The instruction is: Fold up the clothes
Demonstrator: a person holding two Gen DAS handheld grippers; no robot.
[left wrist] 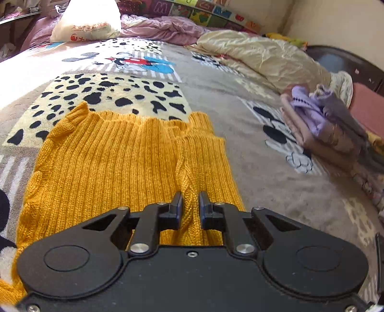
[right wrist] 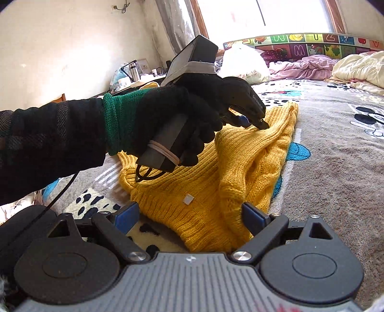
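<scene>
Alphabet play mat (right wrist: 304, 46) against the far wall shows letters "M", "W", "Z"; pillow (left wrist: 86, 21) print stays unreadable

a cartoon-mouse blanket (left wrist: 216, 100) covers the bed — a cream quilt (left wrist: 261, 55) and pink bedding (left wrist: 163, 28) rumpled at its far side, an alphabet mat (right wrist: 312, 45) against the wall, a window (right wrist: 276, 14) above.
</scene>
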